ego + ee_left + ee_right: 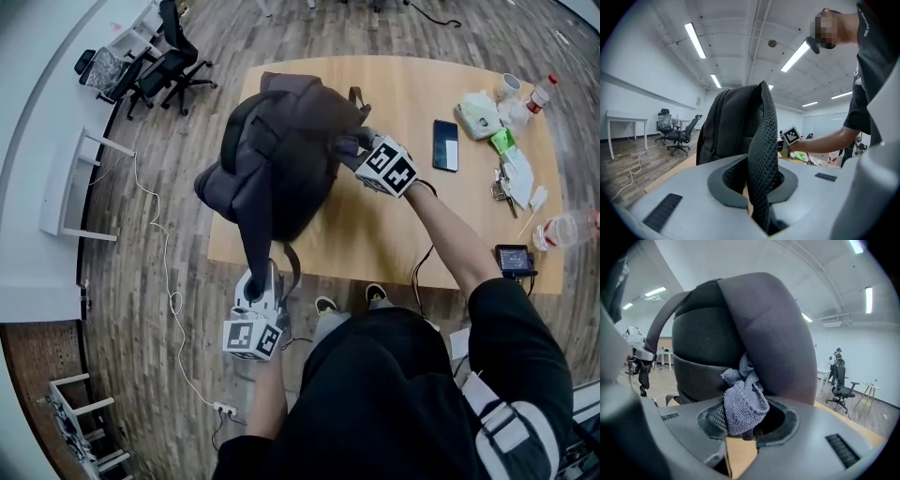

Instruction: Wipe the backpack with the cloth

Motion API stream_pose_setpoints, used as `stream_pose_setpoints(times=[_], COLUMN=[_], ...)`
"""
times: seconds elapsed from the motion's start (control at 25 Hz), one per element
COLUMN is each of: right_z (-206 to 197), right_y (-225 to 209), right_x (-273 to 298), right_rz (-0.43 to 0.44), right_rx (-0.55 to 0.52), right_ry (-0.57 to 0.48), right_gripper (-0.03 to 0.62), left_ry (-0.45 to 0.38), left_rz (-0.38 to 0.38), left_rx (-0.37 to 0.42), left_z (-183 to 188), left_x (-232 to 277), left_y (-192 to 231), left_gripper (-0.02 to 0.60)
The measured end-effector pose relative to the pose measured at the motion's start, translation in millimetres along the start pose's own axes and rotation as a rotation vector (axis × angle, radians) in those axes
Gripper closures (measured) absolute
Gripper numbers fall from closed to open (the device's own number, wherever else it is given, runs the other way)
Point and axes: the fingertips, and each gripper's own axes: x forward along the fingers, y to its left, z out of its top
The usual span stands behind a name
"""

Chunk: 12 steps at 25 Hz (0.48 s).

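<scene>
Dark backpack (281,159) stands upright, a bunched grey-blue cloth (743,401) pressed against its side.

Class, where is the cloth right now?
The right gripper view shows the cloth clamped in the right gripper, up against the side of the backpack.

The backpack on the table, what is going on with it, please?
A person works on the backpack with a gripper in each hand. The left gripper is shut on a mesh strap, steadying the backpack, which stands upright at the left end of the table. The right gripper is shut on a grey cloth and holds it against the backpack's side. A phone lies further along the table.
</scene>
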Motion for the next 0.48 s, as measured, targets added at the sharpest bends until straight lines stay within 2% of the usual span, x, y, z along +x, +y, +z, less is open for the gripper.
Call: stream_pose_setpoints(times=[0.12,0.36,0.48], right_z=[0,1,3], right_y=[28,57,77], right_x=[-7,-13,-17], right_rz=[0.022,-0.061,-0.069], right_rx=[0.038,0.126,0.189], right_ry=[-0.025,-0.056,-0.065], right_gripper=[0.47,0.468,0.468], left_ry=[-0.003,-0.006,-0.007], left_rz=[-0.018,-0.043,-0.057], left_rx=[-0.013,-0.012,-0.016], left_z=[-1,1,2], left_x=[1,-1,-3], left_y=[-4,-11,-13], left_gripper=[0.537,0.537,0.537])
